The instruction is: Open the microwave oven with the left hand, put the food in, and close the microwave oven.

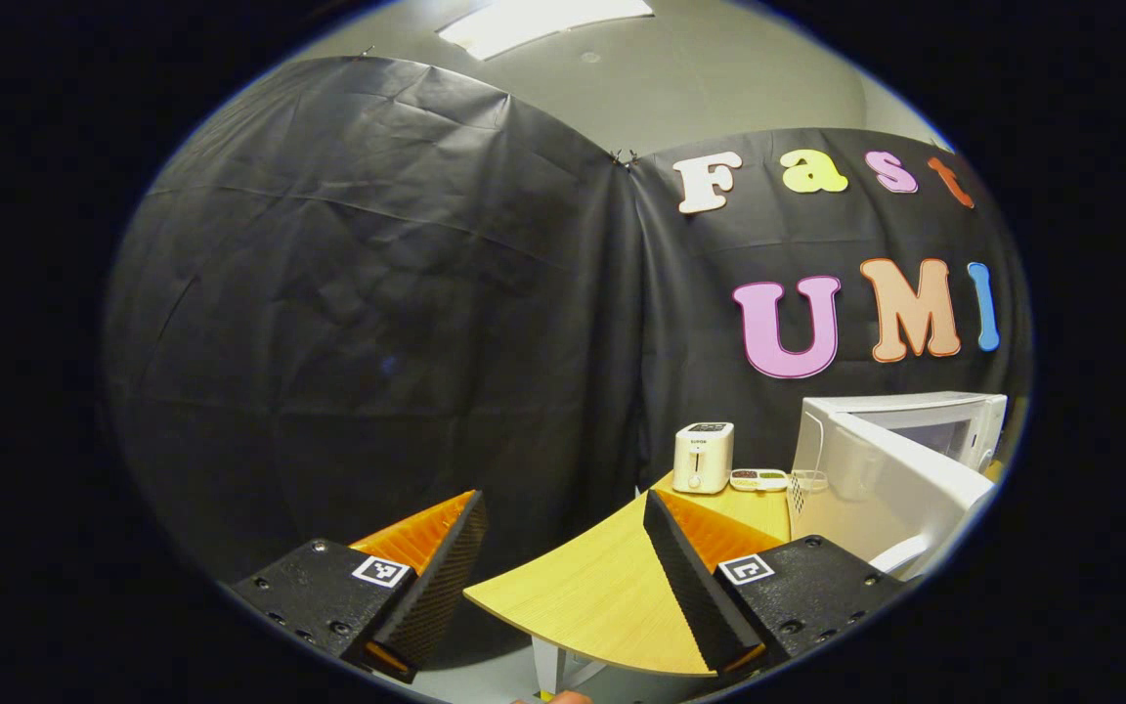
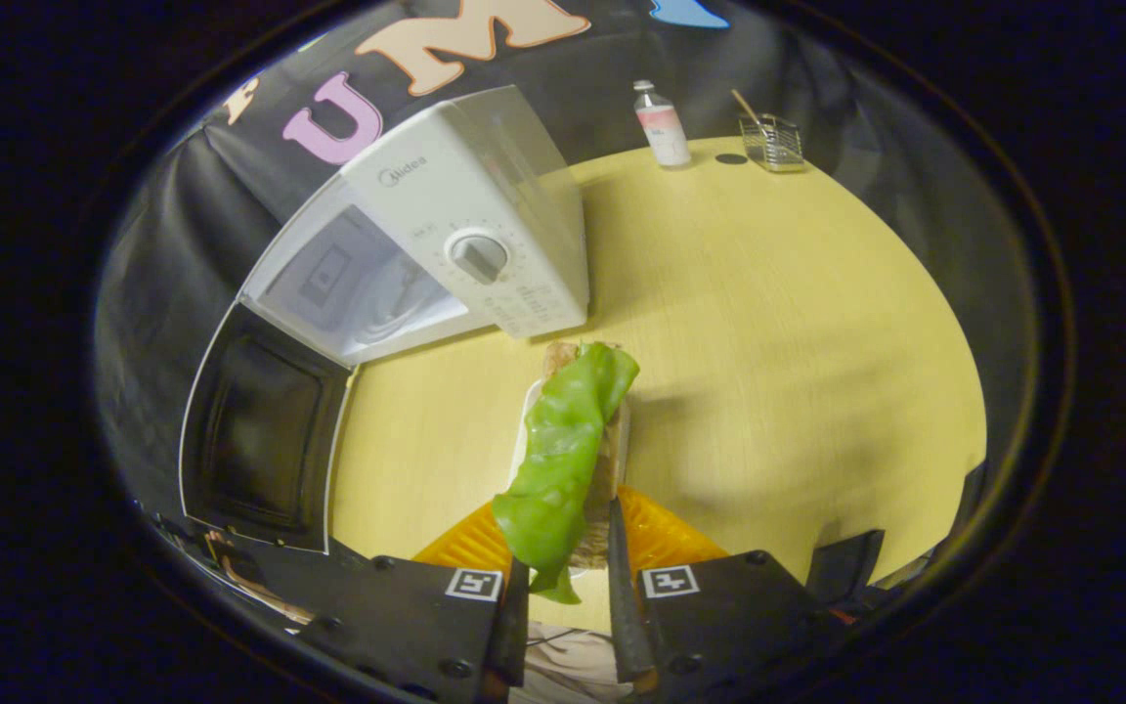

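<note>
Microwave oven (image 2: 446,244) stands on the yellow table (image 2: 798,332) with its door (image 2: 260,430) swung wide open, so the opening step looks done and the loading step is in hand. Right gripper (image 2: 568,562) has its two fingers drawn close together on the food (image 2: 568,445), a sandwich-like stack with a green lettuce leaf draped over bread; both fingers appear to press on it, and it projects forward from the grip above the table surface, just in front of the oven's control panel with its dial (image 2: 478,257). The cavity opening sits to the left of that panel in the right gripper view; its interior is too dim to read. Farther back on the table stand a small bottle (image 2: 662,124) and a wire basket (image 2: 771,143), well apart from the work. Left gripper (image 1: 563,572) has its fingers spread wide with nothing between them, held off the table's near edge; beyond it the left gripper view shows a white toaster (image 1: 703,457), a small dish (image 1: 758,479) just beside it, and the oven with its open door at the right edge. Judgement: the next move calls for carrying the food leftward past the panel and into the cavity, keeping it level so the loose leaf does not slide, then releasing. The left gripper is free to swing the door shut afterwards.
</note>
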Available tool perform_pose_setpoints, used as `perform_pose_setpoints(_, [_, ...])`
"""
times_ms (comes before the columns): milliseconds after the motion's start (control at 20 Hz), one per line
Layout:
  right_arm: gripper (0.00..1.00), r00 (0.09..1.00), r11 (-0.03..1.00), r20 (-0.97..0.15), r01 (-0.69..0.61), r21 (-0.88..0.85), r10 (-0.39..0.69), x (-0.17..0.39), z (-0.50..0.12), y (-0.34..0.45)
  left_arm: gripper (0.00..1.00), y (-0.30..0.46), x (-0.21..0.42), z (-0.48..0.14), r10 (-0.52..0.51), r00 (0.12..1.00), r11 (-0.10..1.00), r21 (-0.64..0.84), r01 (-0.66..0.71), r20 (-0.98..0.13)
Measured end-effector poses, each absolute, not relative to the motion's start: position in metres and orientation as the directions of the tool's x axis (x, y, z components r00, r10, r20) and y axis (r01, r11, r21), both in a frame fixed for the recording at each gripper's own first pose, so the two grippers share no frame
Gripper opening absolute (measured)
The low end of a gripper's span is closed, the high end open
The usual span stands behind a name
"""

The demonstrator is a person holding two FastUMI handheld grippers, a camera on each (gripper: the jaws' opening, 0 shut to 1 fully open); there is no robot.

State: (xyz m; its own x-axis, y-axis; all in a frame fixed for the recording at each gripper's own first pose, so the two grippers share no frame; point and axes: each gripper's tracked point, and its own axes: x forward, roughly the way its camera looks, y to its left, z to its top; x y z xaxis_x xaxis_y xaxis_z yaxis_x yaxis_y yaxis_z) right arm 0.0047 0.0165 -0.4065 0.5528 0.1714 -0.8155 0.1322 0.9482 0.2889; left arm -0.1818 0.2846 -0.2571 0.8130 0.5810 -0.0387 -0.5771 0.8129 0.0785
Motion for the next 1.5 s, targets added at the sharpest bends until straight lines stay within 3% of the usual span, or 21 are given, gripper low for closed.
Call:
perform_pose_setpoints(50, [0.37,0.573,0.950,-0.802,0.126,0.287,0.166,0.005,-0.400,0.018,0.99,0.285,-0.183,-0.260,0.583,0.812,0.812,0.078,-0.579,-0.041])
perform_pose_setpoints(500, [0.37,0.812,0.921,-0.544,0.018,0.388,0.213,0.010,-0.332,0.072,0.99,0.289,-0.193,-0.267,0.585,0.809,0.811,0.065,-0.582,-0.054])
perform_pose_setpoints(700, [0.37,0.889,0.855,-0.358,-0.067,0.514,0.285,0.025,-0.312,0.126,0.99,0.293,-0.201,-0.267,0.601,0.797,0.799,0.073,-0.597,-0.058])
perform_pose_setpoints(750, [0.29,0.907,0.847,-0.320,-0.071,0.527,0.275,0.032,-0.311,0.135,0.99,0.295,-0.206,-0.269,0.609,0.791,0.792,0.079,-0.605,-0.057])
perform_pose_setpoints(800, [0.37,0.921,0.841,-0.290,-0.070,0.536,0.262,0.041,-0.313,0.145,0.99,0.297,-0.209,-0.268,0.620,0.782,0.784,0.086,-0.615,-0.059])
perform_pose_setpoints(850, [0.37,0.930,0.836,-0.267,-0.072,0.544,0.254,0.047,-0.317,0.156,0.99,0.299,-0.213,-0.269,0.630,0.774,0.775,0.095,-0.624,-0.062])
perform_pose_setpoints(900, [0.30,0.937,0.829,-0.249,-0.069,0.554,0.244,0.056,-0.323,0.170,0.99,0.301,-0.214,-0.270,0.639,0.767,0.769,0.103,-0.631,-0.066])
perform_pose_setpoints(1150, [0.29,0.970,0.816,-0.184,-0.022,0.578,0.157,0.109,-0.344,0.219,0.99,0.303,-0.225,-0.271,0.671,0.737,0.740,0.118,-0.662,-0.082])
perform_pose_setpoints(1500, [0.29,0.977,0.762,-0.174,0.019,0.647,0.123,0.178,-0.370,0.265,0.99,0.304,-0.234,-0.280,0.687,0.719,0.726,0.103,-0.680,-0.101])
